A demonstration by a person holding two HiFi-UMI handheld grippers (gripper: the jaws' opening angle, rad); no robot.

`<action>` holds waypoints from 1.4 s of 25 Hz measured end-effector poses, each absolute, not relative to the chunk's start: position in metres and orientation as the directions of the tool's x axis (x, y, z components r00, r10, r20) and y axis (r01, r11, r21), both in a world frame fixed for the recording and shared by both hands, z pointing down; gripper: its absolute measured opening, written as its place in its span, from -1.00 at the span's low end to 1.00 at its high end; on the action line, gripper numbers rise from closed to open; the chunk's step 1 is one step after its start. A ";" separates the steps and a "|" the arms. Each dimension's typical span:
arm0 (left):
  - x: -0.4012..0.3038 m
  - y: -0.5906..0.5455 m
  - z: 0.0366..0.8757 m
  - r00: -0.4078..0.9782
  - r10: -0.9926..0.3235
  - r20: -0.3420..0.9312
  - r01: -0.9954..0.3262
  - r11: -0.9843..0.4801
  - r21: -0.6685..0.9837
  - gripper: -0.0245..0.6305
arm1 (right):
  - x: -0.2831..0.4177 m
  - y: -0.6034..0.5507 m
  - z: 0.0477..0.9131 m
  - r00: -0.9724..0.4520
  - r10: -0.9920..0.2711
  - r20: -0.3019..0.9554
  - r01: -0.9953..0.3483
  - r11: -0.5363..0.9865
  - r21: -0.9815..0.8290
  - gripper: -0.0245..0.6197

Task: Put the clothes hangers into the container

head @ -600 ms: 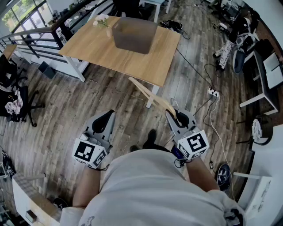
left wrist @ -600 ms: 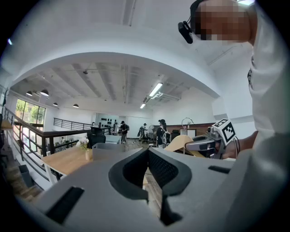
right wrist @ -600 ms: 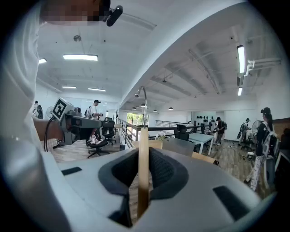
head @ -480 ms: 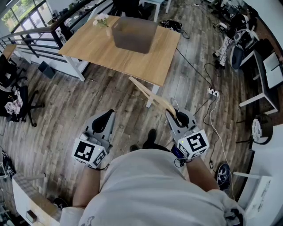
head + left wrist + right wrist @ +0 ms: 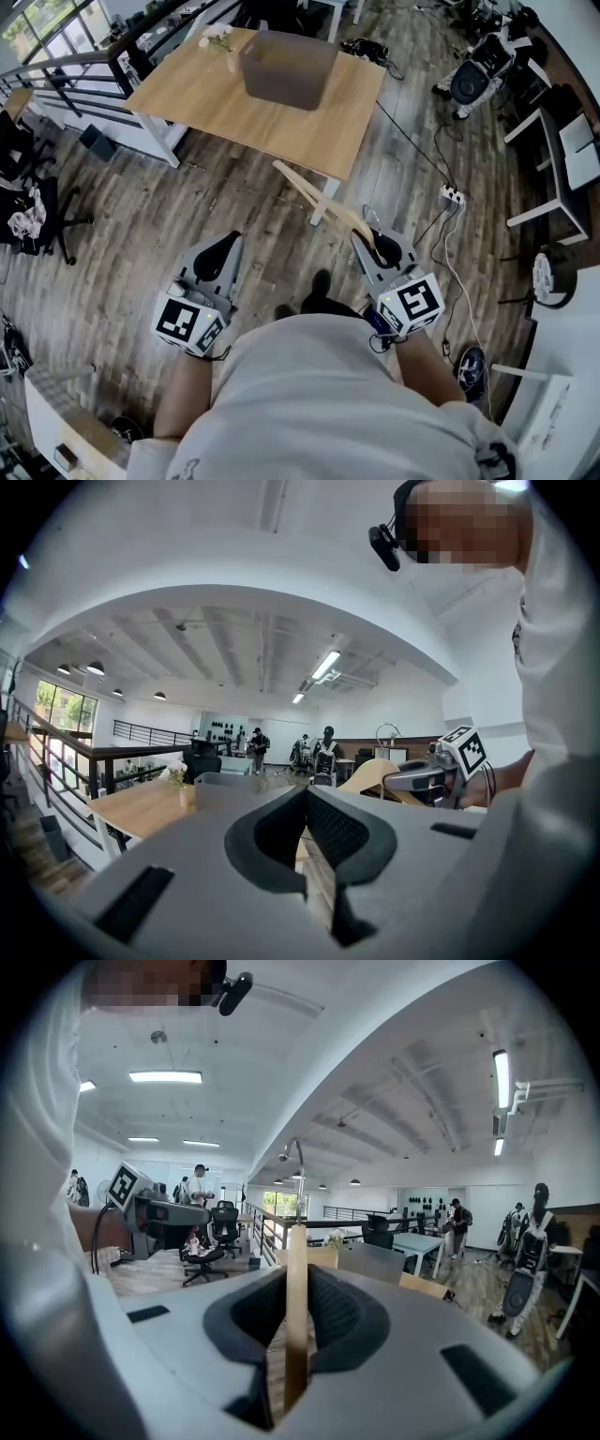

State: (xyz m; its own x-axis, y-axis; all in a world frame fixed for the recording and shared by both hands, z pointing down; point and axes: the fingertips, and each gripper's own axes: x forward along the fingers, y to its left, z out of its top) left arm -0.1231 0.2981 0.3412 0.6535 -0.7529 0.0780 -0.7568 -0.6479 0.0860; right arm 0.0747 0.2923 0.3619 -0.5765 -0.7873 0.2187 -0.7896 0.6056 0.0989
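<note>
Right tool (image 5: 375,247) is clamped on the wooden clothes hanger (image 5: 323,202). The right gripper view shows the jaws partly closed, with the hanger's flat bar (image 5: 296,1316) edge-on between the pads and its metal hook (image 5: 298,1162) sticking up past the tips. In the head view the hanger angles forward and left from the right tool, over the wood floor (image 5: 187,206), with its far end short of the counter (image 5: 225,108). It is not touching the counter.

Left tool (image 5: 223,246) is empty. In the left gripper view its pads (image 5: 333,822) meet at the tips with nothing between them. It is held level with the right tool, in front of the person's white shirt (image 5: 319,403).

The container (image 5: 286,67) is a grey bin standing on the counter's far half, with a small vase of white flowers (image 5: 217,39) just to its left. I can't see inside it from here. The hanger is well apart from it, still out of the container.

Compared with half a second ago:
- Both tools sit at the same spots in the head view, and the hanger angle is unchanged.
- The grip on the hanger is unchanged.
- The container was smeared and is now sharp.
- The gear at the top right (image 5: 473,75) has shifted in the frame; I can't tell whether it moved or the head turned.

A power strip (image 5: 452,197) and its cable lie on the floor to the right of the hanger.
</note>
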 end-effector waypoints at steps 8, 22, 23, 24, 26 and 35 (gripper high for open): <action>-0.131 0.278 0.347 0.639 -0.763 0.094 -0.769 -0.632 0.094 -0.91 | 0.070 0.268 0.368 -0.591 -0.774 0.226 -0.784 0.617 0.063 -0.73; -0.115 0.182 0.362 0.610 -0.779 0.143 -0.792 -0.602 0.102 -0.91 | 0.089 0.160 0.378 -0.613 -0.757 0.228 -0.769 0.637 0.050 -0.74; -0.113 0.173 0.363 0.608 -0.780 0.148 -0.794 -0.598 0.105 -0.91 | 0.092 0.150 0.379 -0.615 -0.754 0.230 -0.767 0.640 0.047 -0.74; -0.110 0.163 0.364 0.606 -0.781 0.152 -0.795 -0.597 0.107 -0.91 | 0.095 0.139 0.380 -0.618 -0.752 0.231 -0.765 0.642 0.045 -0.74; -0.100 0.142 0.365 0.605 -0.781 0.157 -0.796 -0.595 0.107 -0.91 | 0.103 0.117 0.381 -0.622 -0.747 0.235 -0.762 0.646 0.039 -0.74; -0.046 0.056 0.367 0.600 -0.780 0.178 -0.800 -0.591 0.109 -0.91 | 0.150 0.030 0.387 -0.642 -0.726 0.247 -0.745 0.667 0.023 -0.74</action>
State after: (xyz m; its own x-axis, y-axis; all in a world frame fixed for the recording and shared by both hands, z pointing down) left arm -0.0460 0.0556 0.3673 0.6001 -0.7798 0.1783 -0.7997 -0.5905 0.1086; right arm 0.1496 0.0302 0.3872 -0.6419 -0.7260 0.2467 -0.7451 0.6666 0.0229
